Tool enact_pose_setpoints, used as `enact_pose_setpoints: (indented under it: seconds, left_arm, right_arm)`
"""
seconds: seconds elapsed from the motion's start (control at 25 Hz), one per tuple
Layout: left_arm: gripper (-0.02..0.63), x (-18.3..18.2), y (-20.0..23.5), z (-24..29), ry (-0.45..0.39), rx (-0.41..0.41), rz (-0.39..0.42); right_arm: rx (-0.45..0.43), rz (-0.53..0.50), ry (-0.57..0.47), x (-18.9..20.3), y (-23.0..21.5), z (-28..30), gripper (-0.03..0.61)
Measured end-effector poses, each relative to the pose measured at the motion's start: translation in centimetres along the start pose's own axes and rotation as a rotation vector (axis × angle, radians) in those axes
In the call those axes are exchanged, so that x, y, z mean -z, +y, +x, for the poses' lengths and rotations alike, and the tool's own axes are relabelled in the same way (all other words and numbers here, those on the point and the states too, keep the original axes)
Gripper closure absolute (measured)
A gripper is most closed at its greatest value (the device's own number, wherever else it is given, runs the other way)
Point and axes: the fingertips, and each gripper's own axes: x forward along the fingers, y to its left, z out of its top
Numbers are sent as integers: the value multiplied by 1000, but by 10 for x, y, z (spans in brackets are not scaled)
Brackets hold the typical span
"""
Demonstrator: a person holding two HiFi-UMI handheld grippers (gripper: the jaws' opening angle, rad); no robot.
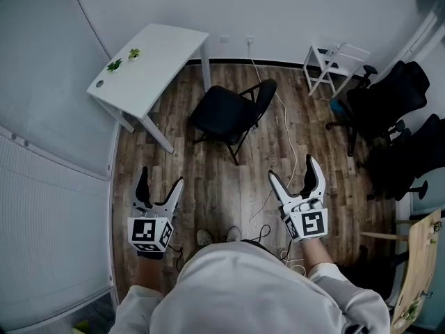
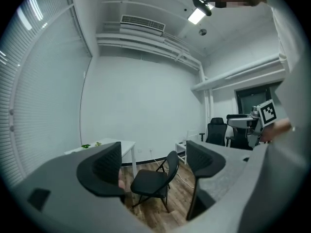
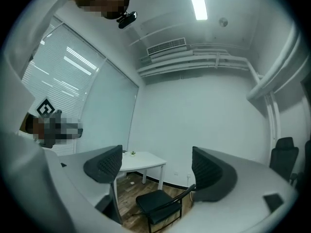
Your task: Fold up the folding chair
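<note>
The black folding chair (image 1: pixel 226 113) stands unfolded on the wooden floor, ahead of me, with its seat down and its back toward the right. It also shows between the jaws in the left gripper view, the chair (image 2: pixel 150 181) a few steps away, and in the right gripper view as the chair (image 3: pixel 158 203). My left gripper (image 1: pixel 162 178) is open and empty, held low at the left, well short of the chair. My right gripper (image 1: pixel 292 167) is open and empty too, at the right and equally far from it. Seen along their own jaws, the left gripper (image 2: pixel 153 154) and right gripper (image 3: pixel 155 161) have nothing between them.
A white table (image 1: pixel 149 65) stands against the wall left of the chair. A white rack (image 1: pixel 334 65) and black office chairs (image 1: pixel 389 96) fill the right side. A white cable (image 1: pixel 285 145) runs over the floor right of the chair. A wooden board (image 1: pixel 417 270) leans at the near right.
</note>
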Motion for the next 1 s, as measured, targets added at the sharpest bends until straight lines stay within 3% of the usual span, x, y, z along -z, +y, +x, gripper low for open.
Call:
enact_pose_setpoints:
  seconds: [0.32, 0.48, 0.68, 1.0]
  left_arm:
    - [196, 24, -4, 9, 31, -36, -25]
    - [198, 32, 15, 31, 44, -22, -30]
    - [198, 39, 49, 74, 51, 17, -46]
    - [198, 22, 127, 160, 40, 127, -23]
  right_arm:
    - [-69, -2, 33, 30, -2, 17, 151]
    - [-69, -9, 32, 32, 1, 45, 152]
    - [-34, -29, 32, 31, 1, 90, 152]
    - [60, -47, 31, 22, 7, 185, 153]
